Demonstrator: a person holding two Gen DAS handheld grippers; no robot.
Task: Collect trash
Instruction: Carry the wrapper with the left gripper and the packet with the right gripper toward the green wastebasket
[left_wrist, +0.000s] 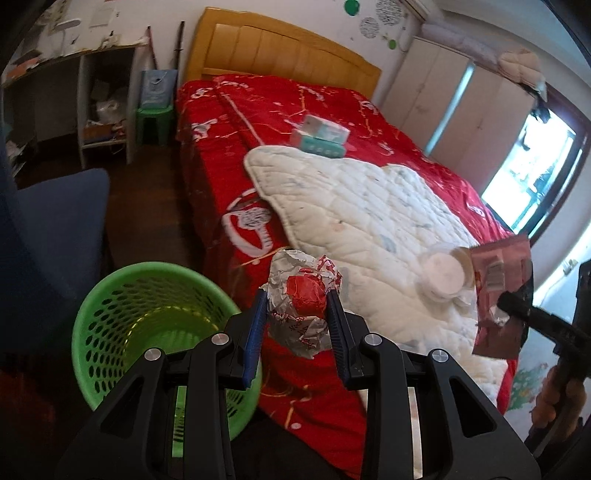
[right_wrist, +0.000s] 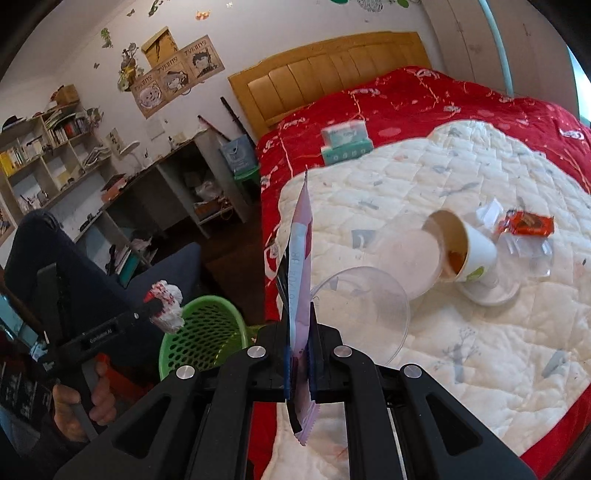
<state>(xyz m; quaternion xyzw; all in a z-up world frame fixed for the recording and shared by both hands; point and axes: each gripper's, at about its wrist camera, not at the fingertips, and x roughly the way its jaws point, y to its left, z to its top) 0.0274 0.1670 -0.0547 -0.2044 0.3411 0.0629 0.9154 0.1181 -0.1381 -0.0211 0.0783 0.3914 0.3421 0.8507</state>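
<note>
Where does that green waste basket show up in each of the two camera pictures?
Left wrist view: the green basket sits lower left, on the floor beside the bed, just left of the hand-held gripper's fingers.
Right wrist view: the green basket is lower left of centre.
Shared landmark: the wooden headboard.

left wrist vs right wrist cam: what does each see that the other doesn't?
Left wrist only: the bright window and white wardrobe.
Right wrist only: the orange wrapper, clear dome lid, bookshelf and wall posters.
Both: green basket, crumpled wrapper in the left gripper, pink packet in the right gripper, tipped cup, tissue boxes.
</note>
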